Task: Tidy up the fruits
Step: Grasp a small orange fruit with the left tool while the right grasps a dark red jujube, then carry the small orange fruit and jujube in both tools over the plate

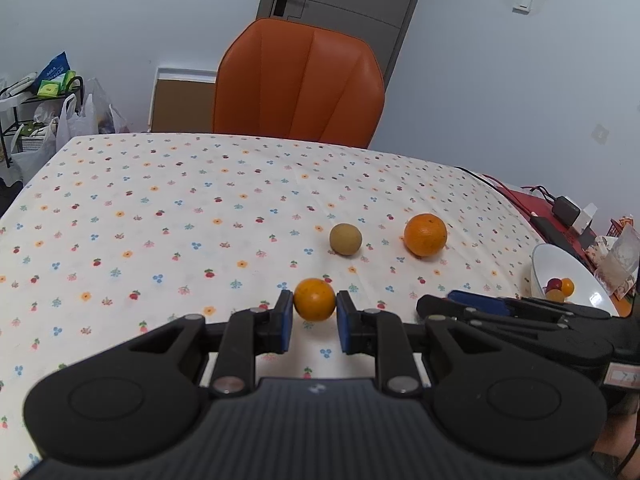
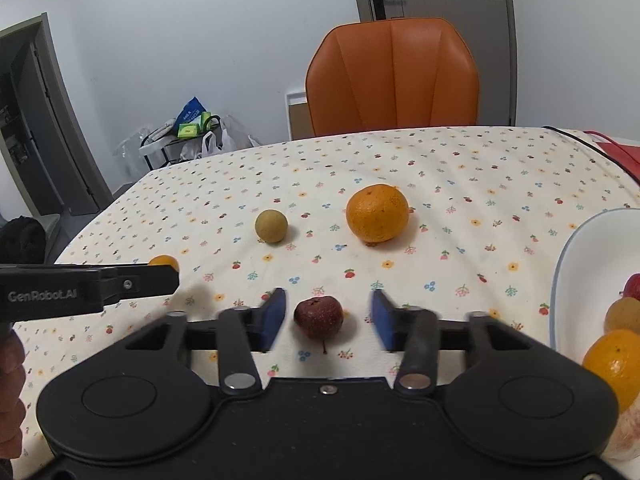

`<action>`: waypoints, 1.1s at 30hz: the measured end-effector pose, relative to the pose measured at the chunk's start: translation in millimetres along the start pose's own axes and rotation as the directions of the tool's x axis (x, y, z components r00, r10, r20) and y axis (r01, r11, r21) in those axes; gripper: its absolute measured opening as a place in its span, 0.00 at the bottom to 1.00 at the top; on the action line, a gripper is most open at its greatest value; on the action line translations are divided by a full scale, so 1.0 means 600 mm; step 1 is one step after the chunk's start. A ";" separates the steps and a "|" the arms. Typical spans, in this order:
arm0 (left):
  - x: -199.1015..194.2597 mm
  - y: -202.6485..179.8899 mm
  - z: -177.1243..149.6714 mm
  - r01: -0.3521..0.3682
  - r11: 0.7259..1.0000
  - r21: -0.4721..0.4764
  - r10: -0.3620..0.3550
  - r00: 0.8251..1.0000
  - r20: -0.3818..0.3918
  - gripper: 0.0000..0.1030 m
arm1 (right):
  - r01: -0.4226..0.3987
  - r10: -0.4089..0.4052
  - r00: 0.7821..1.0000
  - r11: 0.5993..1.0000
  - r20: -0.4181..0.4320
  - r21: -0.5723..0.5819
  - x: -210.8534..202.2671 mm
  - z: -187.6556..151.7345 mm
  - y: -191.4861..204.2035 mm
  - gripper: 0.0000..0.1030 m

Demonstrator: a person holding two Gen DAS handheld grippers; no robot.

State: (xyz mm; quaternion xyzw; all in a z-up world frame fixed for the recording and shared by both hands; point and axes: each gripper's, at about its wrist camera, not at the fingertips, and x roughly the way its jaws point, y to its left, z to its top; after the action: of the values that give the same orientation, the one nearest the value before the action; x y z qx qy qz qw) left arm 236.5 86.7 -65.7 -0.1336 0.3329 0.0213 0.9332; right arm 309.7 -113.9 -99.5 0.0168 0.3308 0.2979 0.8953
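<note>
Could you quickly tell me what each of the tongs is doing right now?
Left tongs: shut on the small orange.
Right tongs: open around the dark red fruit.

Your left gripper sits low in the lower centre of its frame, fingers level and pointing forward, blue pads pressed against both sides of a small orange fruit. Your right gripper occupies the lower centre of its frame, jaws spread wide, pads clear of any contact.

Both wrist cameras sit low over the counter, facing the orange chair; both views share the large orange and tan fruit.
</note>
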 end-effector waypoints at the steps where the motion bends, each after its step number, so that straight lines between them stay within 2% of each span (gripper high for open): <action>1: -0.002 -0.001 0.000 0.000 1.000 0.002 0.000 1.000 0.001 0.20 | -0.001 0.001 1.000 1.000 -0.003 0.006 0.000 0.001 -0.002 0.25; 14: -0.024 -0.031 0.003 0.016 0.999 0.031 -0.017 1.000 0.021 0.20 | -0.021 0.020 0.999 0.999 0.045 0.039 -0.048 -0.002 -0.015 0.23; 33: -0.032 -0.130 -0.005 0.123 0.987 0.105 -0.126 0.992 0.029 0.20 | 0.044 -0.056 0.990 0.994 0.132 0.098 -0.160 -0.014 -0.076 0.23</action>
State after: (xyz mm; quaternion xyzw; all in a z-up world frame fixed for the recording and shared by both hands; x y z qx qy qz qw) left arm 230.0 11.8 -37.6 -0.1055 0.3079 -0.0518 0.9441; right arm 270.4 -204.8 -60.7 0.0709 0.2839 0.2575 0.9209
